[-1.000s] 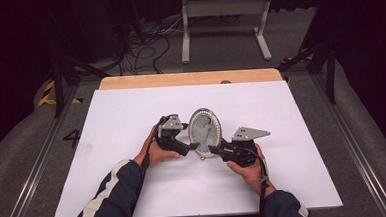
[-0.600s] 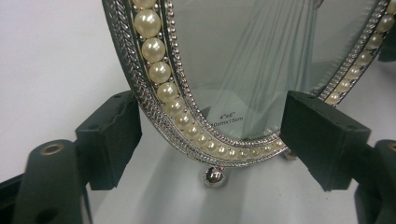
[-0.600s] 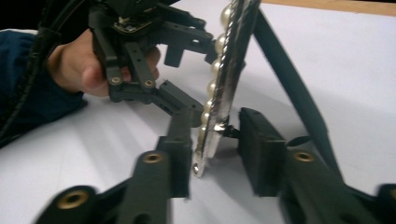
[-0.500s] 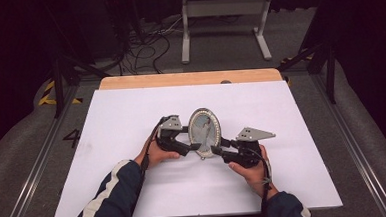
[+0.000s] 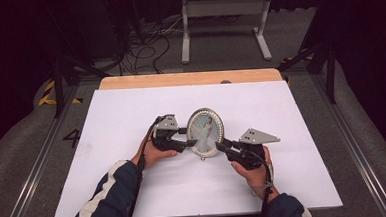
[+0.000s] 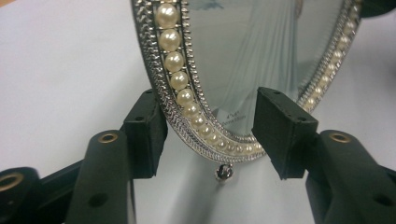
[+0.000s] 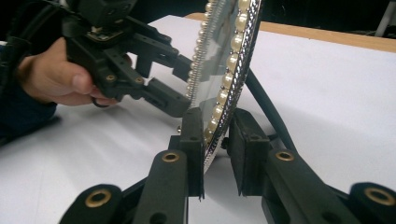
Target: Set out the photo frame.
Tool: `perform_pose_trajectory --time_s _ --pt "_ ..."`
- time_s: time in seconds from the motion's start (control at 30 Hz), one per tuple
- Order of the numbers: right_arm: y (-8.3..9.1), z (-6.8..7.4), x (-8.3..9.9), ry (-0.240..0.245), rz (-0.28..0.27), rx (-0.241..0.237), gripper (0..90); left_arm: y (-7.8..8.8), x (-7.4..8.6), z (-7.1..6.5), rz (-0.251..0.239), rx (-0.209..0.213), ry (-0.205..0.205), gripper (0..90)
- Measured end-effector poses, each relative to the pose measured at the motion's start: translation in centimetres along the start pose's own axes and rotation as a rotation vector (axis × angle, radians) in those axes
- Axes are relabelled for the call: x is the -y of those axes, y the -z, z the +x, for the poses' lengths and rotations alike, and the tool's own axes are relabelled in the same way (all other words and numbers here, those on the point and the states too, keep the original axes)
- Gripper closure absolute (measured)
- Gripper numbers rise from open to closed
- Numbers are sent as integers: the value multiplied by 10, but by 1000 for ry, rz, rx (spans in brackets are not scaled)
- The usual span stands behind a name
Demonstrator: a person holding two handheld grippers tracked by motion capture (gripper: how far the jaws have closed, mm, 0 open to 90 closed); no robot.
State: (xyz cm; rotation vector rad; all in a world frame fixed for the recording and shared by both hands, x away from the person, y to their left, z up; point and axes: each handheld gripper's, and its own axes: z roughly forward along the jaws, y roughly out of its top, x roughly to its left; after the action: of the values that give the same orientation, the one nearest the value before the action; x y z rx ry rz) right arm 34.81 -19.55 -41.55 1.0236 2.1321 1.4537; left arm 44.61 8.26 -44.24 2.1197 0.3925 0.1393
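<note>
material: silver metal oval picture frame (image 5: 205, 132) with a pearl-bead rim and glass front, standing upright near the middle of the white table (image 5: 131, 111), long axis vertical, face toward the person
left gripper (image 5: 184, 145): comes at the frame's lower left rim from the left; jaws have just been closing, and they straddle the rim with one pad (image 6: 145, 133) behind it and the other in front of the glass; gaps on both sides, so spread, not pinching
right gripper (image 7: 217, 151): at the frame's lower right rim; front pad (image 7: 194, 140) lies against the pearl side, rear pad sits just off the back; looks like a light pinch on the picture frame, judged from the right gripper view
key relation: frame sits between the two grippers, edge-on to the right one, nearly face-on to the left one; both hands equally close, each at a low point of the rim
foot: small round silver foot (image 6: 224, 172) under the bottom of the rim, just above or on the table, cannot tell which
stand: dark strut (image 7: 266, 105) slants from the back of the frame to the table on the far side
step in hand (judgement): left gripper taking hold so both carry the frame
room: table bare all round, wide space left, right and toward the wooden edge (image 5: 189, 78) at the back
risk (judgement): grips low on a tall frame, could tip forward or back if one lets go
</note>
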Motion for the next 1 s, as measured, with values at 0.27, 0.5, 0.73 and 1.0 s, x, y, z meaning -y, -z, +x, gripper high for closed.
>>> perform_pose_trajectory --time_s 0.27,0.5,0.73,1.0 --pt "-8 1 -2 -1 -8 37 773 9 6 -10 28 -55 -33 460" --pt "-11 1 -3 -9 -16 48 769 16 9 -15 39 -71 -35 460" --pt "-8 3 -4 9 -28 57 741 24 7 -11 -45 -90 18 420" --pt "0 8 -6 42 -35 92 851 27 5 -8 -101 -102 36 554"
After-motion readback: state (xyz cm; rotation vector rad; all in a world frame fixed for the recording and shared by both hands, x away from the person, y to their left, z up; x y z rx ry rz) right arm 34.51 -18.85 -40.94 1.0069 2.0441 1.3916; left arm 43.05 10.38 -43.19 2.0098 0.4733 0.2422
